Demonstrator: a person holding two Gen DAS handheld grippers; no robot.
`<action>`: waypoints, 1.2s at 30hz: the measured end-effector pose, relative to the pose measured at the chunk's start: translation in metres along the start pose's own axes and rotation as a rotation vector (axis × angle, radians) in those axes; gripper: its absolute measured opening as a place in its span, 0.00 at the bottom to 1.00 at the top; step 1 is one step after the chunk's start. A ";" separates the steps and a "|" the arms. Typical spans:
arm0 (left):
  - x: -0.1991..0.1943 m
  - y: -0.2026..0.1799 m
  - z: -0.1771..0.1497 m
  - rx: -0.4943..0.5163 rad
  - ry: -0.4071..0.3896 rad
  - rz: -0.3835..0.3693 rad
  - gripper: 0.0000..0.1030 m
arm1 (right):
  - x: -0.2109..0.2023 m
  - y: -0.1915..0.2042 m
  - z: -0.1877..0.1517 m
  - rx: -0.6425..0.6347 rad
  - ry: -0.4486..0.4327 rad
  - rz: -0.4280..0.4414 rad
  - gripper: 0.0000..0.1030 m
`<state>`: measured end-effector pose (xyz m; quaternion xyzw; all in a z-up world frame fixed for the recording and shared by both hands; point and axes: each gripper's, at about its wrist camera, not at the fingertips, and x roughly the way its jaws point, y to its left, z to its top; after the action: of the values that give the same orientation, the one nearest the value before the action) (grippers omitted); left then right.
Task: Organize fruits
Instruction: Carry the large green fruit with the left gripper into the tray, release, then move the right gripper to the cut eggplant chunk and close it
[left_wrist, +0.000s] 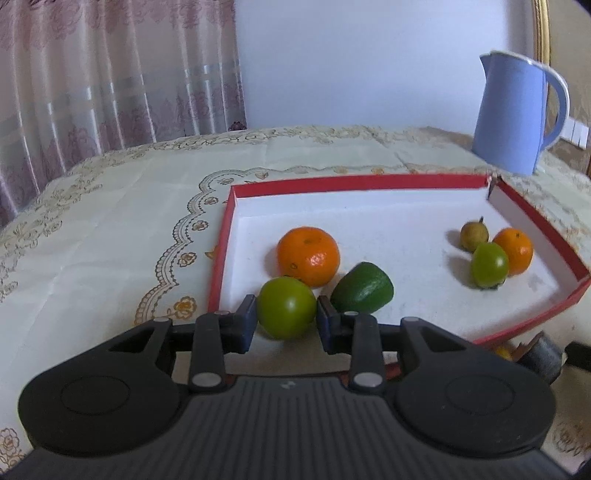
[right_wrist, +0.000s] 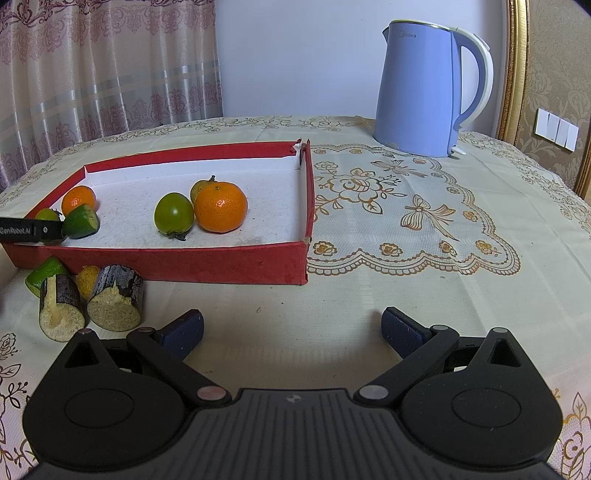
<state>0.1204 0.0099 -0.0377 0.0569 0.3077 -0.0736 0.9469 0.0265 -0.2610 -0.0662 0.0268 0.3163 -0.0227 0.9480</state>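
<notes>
Green fruit (left_wrist: 286, 307) sits between the left gripper's (left_wrist: 285, 322) pads, low over the tray's (left_wrist: 221, 254) near-left corner.

Pads look to touch both its sides; the right gripper (right_wrist: 291, 330) gapes empty, outside the tray's near wall.

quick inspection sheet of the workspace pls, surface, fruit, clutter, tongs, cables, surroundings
surface: table with embroidered cloth
job's things: red tray holds two oranges, green fruits, a small yellowish fruit; cut sugarcane pieces and lime wedge lie outside
clutter: blue kettle
tongs: left tongs flank a green fruit, contact unclear; right tongs open, empty
cables: nothing seen
surroundings: curtain, wall switches
</notes>
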 end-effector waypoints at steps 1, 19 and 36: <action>0.000 -0.002 -0.001 0.007 -0.006 0.006 0.34 | 0.000 0.000 0.000 0.000 0.000 0.000 1.00; -0.075 0.005 -0.032 -0.032 -0.272 0.113 0.95 | 0.000 0.000 0.000 0.000 0.000 0.000 1.00; -0.058 0.036 -0.055 -0.137 -0.018 -0.003 1.00 | 0.000 0.000 0.000 0.002 -0.005 0.006 1.00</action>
<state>0.0488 0.0597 -0.0461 -0.0090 0.3037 -0.0544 0.9512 0.0260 -0.2610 -0.0663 0.0284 0.3140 -0.0203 0.9488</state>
